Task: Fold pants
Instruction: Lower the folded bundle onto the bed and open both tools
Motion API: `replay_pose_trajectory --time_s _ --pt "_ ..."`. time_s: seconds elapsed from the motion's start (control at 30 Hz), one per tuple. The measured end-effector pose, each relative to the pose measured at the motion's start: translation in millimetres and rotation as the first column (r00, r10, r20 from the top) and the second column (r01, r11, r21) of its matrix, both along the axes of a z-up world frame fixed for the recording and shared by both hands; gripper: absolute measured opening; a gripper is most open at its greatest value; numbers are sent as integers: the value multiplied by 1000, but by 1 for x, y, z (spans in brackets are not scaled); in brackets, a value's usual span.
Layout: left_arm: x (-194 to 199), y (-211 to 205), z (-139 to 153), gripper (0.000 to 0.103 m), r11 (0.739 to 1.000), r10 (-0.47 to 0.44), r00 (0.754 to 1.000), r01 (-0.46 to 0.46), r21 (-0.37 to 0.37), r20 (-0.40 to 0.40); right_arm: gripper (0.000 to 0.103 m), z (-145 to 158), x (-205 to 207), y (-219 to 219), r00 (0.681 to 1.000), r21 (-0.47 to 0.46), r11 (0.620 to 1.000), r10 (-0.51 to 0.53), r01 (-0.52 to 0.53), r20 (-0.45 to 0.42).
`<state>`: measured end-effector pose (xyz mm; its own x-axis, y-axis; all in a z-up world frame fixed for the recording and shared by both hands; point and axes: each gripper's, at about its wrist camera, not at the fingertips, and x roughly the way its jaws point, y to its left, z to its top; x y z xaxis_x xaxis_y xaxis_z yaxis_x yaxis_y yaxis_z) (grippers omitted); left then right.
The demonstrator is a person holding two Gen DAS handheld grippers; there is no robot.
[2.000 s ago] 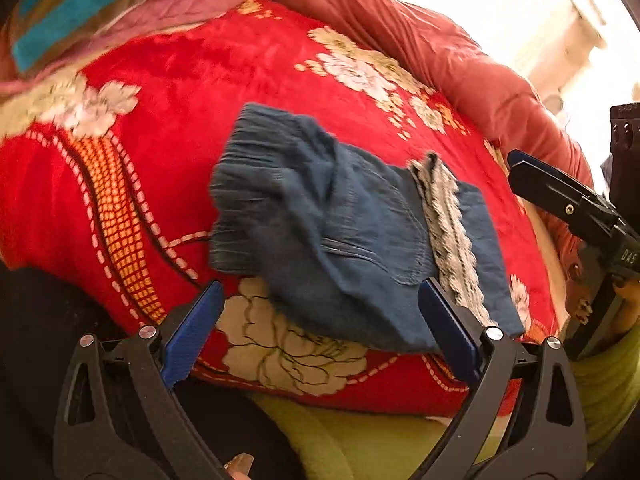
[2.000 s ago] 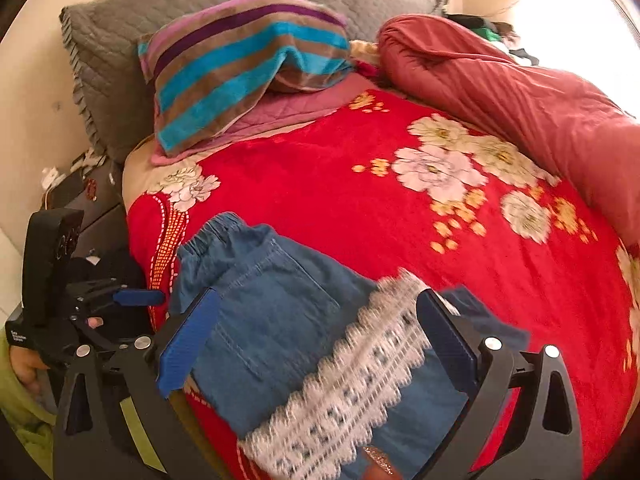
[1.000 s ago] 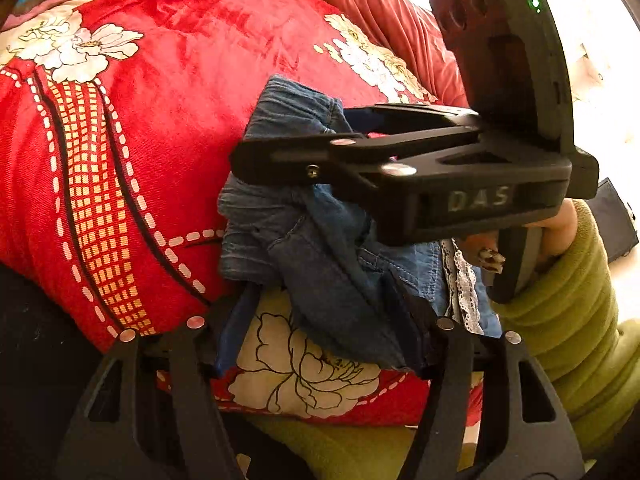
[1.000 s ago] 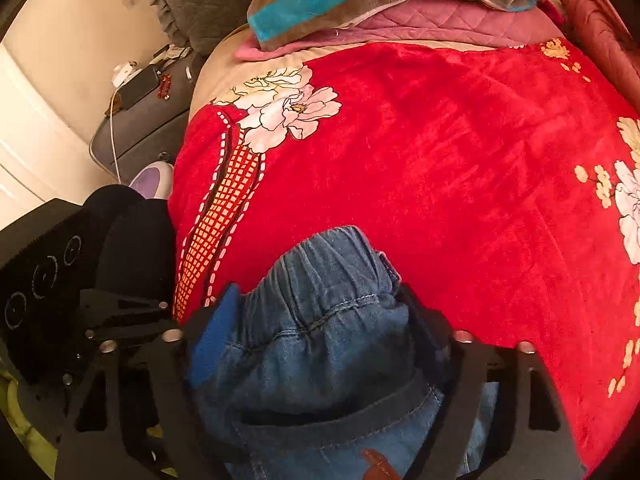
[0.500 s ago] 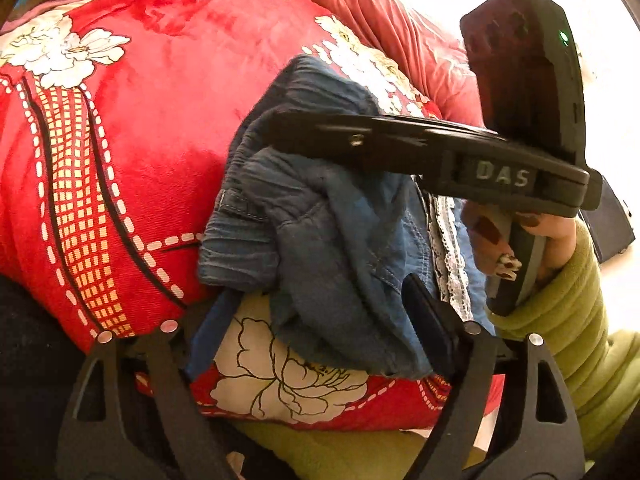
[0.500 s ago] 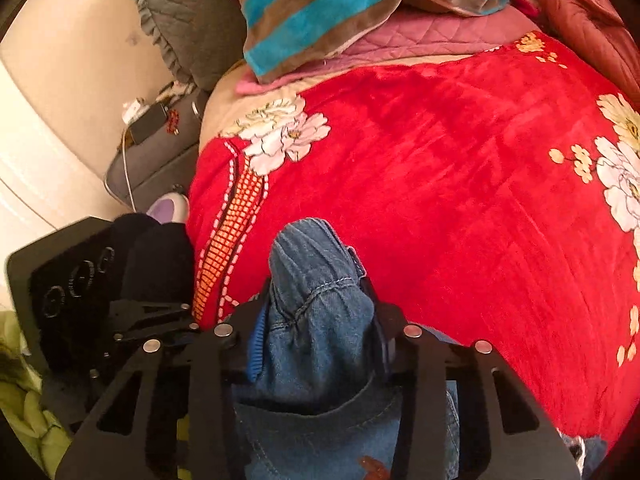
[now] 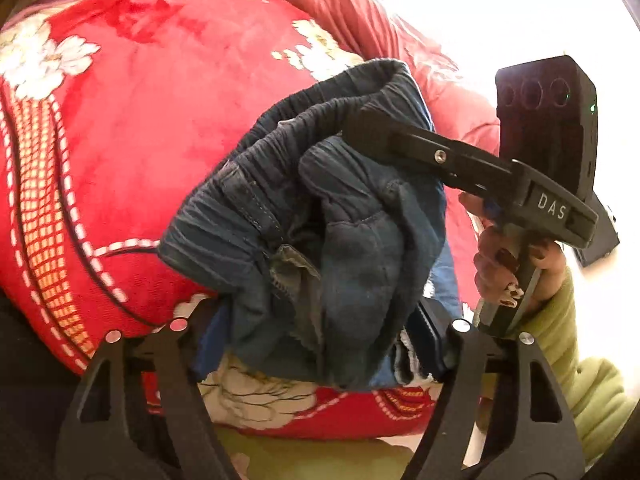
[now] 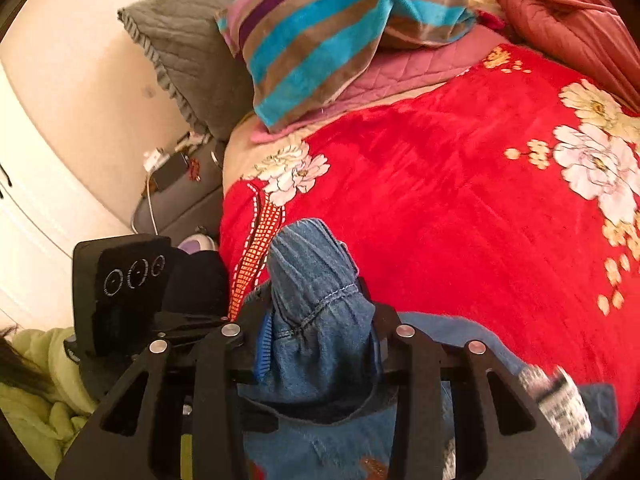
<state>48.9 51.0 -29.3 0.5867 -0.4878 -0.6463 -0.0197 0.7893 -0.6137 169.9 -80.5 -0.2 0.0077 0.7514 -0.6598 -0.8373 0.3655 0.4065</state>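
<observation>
The red plush floral blanket [image 8: 460, 220] covered the bed, and the small blue denim pants with an elastic waistband [image 7: 320, 220] were bunched at its near edge, partly lifted off it. The step in hand looked like carrying the waistband end over to make a fold; doing it well probably meant raising both ends evenly and keeping the layers flat. The right gripper [image 8: 320, 332] was closing narrow, its pads clamping a gathered waistband fold. The left gripper [image 7: 316, 340] was closing from fairly wide, with bunched denim pressed between its blue pads.
</observation>
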Motion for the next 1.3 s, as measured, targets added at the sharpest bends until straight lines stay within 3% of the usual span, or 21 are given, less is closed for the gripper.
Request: replay_pose_trajectory --time_s 0.33,0.4,0.47,0.53,0.67,0.8,0.83,0.87,0.9,1.0,1.07,1.1,1.13,1.3 --pt "11 -62 36 67 989 -137 989 134 58 56 36 17 4 -88 992 135 983 -119 123 -38" --pt "15 -82 40 67 981 -185 981 180 68 64 45 19 2 -111 988 159 976 -148 152 -33" --pt "17 -107 42 67 965 -256 964 251 78 72 68 19 2 -137 977 188 959 -208 213 -46" --pt "14 -129 39 67 938 -341 937 334 92 73 82 14 1 -166 948 175 932 -314 316 -40" --pt "-2 -141 41 68 903 -428 897 417 106 114 82 -6 -13 -220 870 115 863 -492 491 -22" --pt "-5 -127 52 68 925 -342 928 305 226 148 82 -29 -28 -246 833 84 828 -549 554 -74" --pt "-1 -125 50 68 925 -323 937 283 253 134 85 -31 -31 -245 833 79 830 -547 553 -83" --pt "4 -125 47 68 920 -307 945 264 289 111 96 -33 -30 -244 835 78 832 -544 550 -87" --pt "6 -128 44 67 910 -292 952 248 332 88 98 -33 -31 -239 838 79 835 -539 545 -91" --pt "15 -135 27 66 867 -290 957 249 432 30 98 -35 -27 -219 852 51 852 -515 521 -94" --pt "13 -142 14 66 840 -305 952 277 467 -17 96 -45 -24 -204 850 -38 852 -523 521 -63" --pt "6 -140 12 66 833 -313 949 289 471 -30 85 -49 -24 -200 853 -59 854 -519 517 -46" --pt "5 -142 7 66 827 -319 947 299 476 -39 51 -52 -27 -197 867 -69 866 -498 495 -35" --pt "3 -142 3 67 834 -336 941 315 453 -35 50 -55 -35 -215 842 -65 842 -538 536 -27"
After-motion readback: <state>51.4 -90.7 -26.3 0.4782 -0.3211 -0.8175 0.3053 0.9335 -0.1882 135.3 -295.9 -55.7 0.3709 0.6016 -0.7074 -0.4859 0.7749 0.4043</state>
